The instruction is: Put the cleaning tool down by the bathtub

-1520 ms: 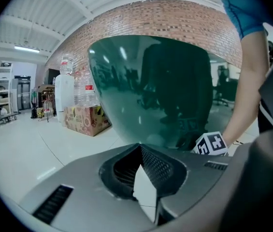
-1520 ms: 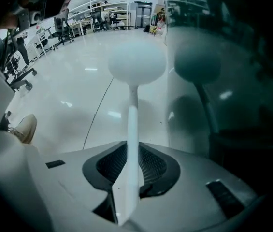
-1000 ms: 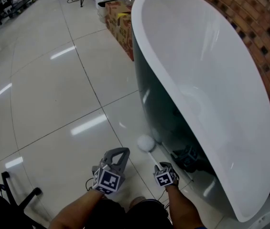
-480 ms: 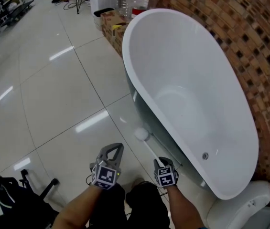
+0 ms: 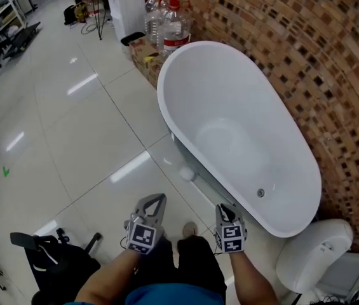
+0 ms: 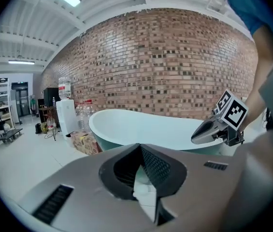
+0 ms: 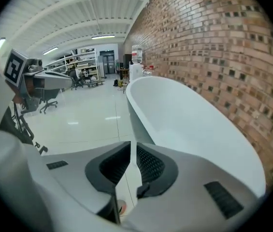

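Cleaning tool (image 5: 186,173) is lying on the floor just beside the bathtub (image 5: 230,88), and the tub's got only its drain (image 5: 260,193) showing inside. Left gripper (image 5: 159,197) is clenched on nothing. Right gripper (image 5: 224,208) has just been closing, slim gap left, nothing between.

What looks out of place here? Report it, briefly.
Nothing is spilled or broken. The cleaning tool lies flat on the floor against the side of the bathtub, handle along its base. Only oddity: large water bottles stand on cardboard boxes at the tub's far end.
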`<action>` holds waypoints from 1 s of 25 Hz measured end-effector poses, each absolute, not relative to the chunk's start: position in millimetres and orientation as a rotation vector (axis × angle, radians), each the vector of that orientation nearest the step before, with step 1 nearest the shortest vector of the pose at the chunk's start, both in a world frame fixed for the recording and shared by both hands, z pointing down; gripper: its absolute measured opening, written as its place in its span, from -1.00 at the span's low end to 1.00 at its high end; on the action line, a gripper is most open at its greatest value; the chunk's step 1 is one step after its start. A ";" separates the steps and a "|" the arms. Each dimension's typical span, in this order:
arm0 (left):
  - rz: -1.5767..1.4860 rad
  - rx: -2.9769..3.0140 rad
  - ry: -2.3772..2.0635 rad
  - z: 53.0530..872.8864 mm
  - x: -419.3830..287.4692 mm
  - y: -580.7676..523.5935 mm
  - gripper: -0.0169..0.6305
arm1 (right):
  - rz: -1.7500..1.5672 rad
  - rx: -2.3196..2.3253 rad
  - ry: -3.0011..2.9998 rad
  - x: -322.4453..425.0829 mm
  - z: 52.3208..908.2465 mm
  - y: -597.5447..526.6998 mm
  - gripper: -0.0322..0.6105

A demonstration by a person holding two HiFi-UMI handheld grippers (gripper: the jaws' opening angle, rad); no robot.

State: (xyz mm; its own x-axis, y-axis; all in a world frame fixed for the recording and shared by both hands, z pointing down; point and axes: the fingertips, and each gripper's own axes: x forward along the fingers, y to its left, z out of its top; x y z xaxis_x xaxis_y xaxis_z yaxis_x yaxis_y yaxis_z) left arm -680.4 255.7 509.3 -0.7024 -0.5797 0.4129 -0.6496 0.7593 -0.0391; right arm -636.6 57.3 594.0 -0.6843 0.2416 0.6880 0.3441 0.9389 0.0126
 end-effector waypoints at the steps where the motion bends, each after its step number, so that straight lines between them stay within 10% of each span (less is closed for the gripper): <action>1: 0.240 0.945 -2.564 494.8 -669.8 254.8 -0.94 | -0.190 -0.416 -2.365 -627.3 568.5 60.2 -0.75; 25: 0.154 1.123 -2.682 301.6 -583.8 218.2 -0.94 | 0.095 -0.155 -2.784 -528.9 298.2 31.1 -0.90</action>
